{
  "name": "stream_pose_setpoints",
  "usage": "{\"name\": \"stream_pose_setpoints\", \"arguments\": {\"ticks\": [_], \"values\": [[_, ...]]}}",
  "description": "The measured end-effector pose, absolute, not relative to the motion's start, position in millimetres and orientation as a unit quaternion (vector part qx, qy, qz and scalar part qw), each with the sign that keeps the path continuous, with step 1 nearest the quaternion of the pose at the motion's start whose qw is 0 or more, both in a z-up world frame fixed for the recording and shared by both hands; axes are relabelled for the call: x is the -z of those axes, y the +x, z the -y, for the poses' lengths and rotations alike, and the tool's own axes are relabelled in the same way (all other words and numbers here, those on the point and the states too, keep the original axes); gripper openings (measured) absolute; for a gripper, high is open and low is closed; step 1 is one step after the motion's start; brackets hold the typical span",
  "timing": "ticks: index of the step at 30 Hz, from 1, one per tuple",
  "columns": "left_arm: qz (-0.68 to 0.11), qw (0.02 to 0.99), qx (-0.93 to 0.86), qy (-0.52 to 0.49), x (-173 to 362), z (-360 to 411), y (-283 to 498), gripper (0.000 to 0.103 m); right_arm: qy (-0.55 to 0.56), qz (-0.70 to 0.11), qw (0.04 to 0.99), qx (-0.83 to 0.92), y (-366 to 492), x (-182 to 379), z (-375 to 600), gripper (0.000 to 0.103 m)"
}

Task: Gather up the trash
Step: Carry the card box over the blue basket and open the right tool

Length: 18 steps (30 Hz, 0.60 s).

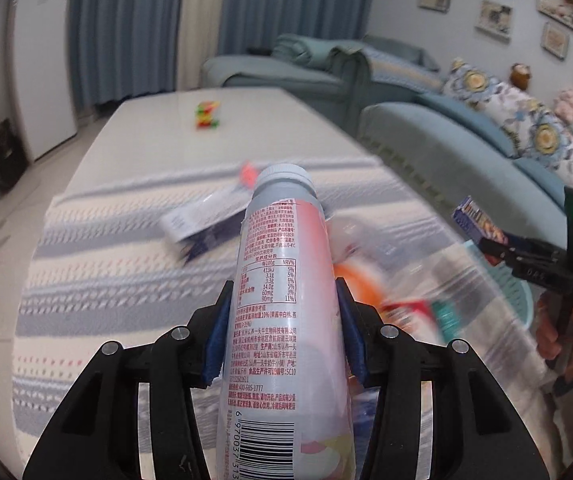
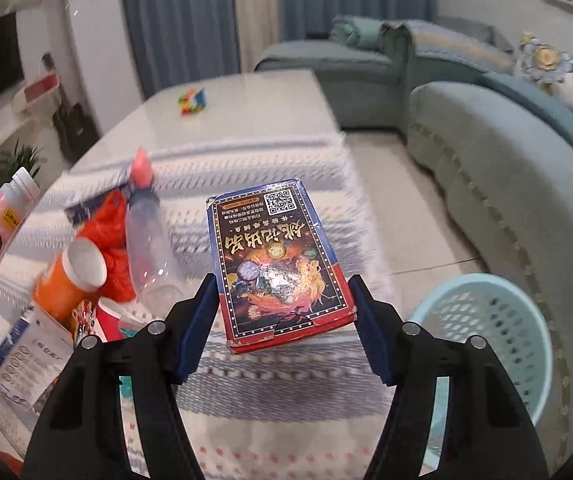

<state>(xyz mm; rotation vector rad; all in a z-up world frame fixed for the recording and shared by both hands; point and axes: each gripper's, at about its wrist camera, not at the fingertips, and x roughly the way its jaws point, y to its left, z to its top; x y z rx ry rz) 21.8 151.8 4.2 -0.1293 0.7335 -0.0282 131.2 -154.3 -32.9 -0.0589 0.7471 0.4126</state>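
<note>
My left hand-held gripper [image 1: 284, 332] clamps bottle [image 1: 282, 300] mid-body: light, slick. Right hand-held gripper [image 2: 282, 324] pinches box [image 2: 278, 264] edges: stiff, crushable.

bottle [image 1: 286, 320] base cut off, wrappers [image 1: 398, 292] blurred

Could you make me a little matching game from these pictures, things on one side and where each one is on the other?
Things:
1. pink bottle
2. card box
3. laundry basket
4. puzzle cube

Places:
A. on the floor beside the sofa
B. on the bare far end of the table
C. in the left gripper
D. in the right gripper

Pairs: 1-C, 2-D, 3-A, 4-B
</note>
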Motion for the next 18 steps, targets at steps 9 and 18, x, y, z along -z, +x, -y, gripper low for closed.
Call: {"name": "stream_pose_setpoints", "arguments": {"ticks": [9, 18], "values": [[-0.335, 0.931, 0.133, -0.059, -47.4, -34.7, 58.3, 0.046, 0.003, -0.303, 0.947, -0.108, 97.9, -14.9, 244.8, 0.062], [-0.361, 0.911, 0.199, 0.003, -33.5, 89.2, 100.6, 0.046, 0.042, -0.315, 0.948, -0.012, 95.4, 0.4, 332.7, 0.062]]}}
